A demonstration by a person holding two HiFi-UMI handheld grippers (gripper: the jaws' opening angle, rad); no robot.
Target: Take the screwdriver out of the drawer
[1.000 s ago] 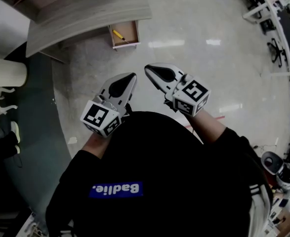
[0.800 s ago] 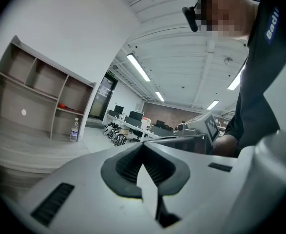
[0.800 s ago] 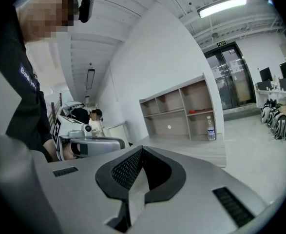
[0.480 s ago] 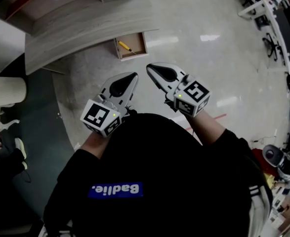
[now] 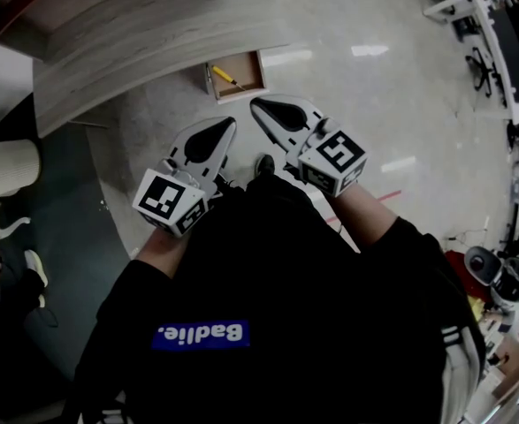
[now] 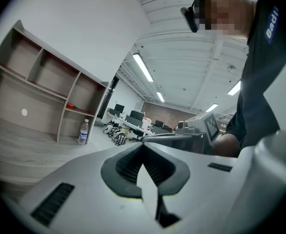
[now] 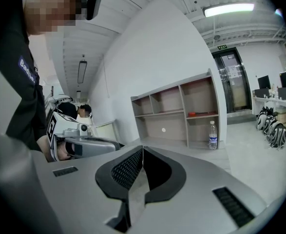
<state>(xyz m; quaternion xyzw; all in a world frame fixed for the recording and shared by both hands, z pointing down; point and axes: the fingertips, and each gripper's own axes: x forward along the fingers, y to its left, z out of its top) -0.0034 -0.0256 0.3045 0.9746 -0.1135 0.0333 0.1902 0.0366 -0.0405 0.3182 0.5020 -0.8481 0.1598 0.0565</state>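
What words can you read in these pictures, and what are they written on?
"Badlie." in white letters on the blue patch of the person's black sweatshirt; it reads upside down in the head view.
Small green sign above the glass door: too small to read.
Label on the clear plastic bottle: too small to read.

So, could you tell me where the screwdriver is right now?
In the head view, upper centre, the screwdriver lies in the left part of the open drawer, at the edge of the curved wooden counter.
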